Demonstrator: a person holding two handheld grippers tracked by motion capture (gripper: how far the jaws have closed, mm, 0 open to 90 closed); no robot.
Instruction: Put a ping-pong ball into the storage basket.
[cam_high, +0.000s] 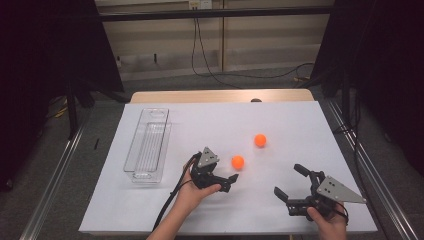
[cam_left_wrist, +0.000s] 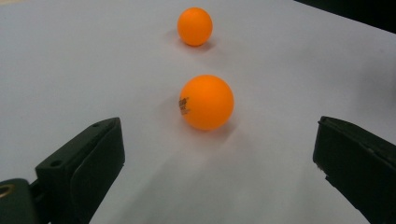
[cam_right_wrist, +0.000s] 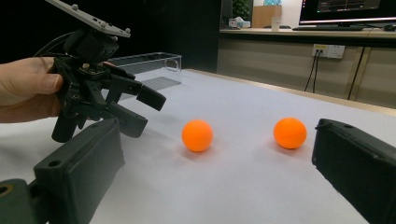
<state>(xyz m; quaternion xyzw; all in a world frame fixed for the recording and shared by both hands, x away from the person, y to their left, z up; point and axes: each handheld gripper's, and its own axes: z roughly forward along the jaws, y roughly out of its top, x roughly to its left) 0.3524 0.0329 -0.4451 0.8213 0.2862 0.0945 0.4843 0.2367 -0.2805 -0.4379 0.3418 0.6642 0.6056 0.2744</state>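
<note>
Both claws gape wide, the left claw (cam_high: 227, 181) just short of the near orange ball (cam_high: 238, 162), the right claw (cam_high: 291, 183) empty.

The near ball (cam_left_wrist: 207, 102) has tiny dark print (too small to read). The right gripper's (cam_right_wrist: 219, 163) jaws are cut off at the bottom edge. The bin's (cam_right_wrist: 154, 63) left end hides behind the left gripper (cam_right_wrist: 140, 109).

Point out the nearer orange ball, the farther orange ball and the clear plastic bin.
Nearer orange ball (cam_high: 238, 162), high view, centre.
Farther orange ball (cam_high: 260, 140), high view, centre.
Clear plastic bin (cam_high: 131, 152), high view, left wall.
</note>
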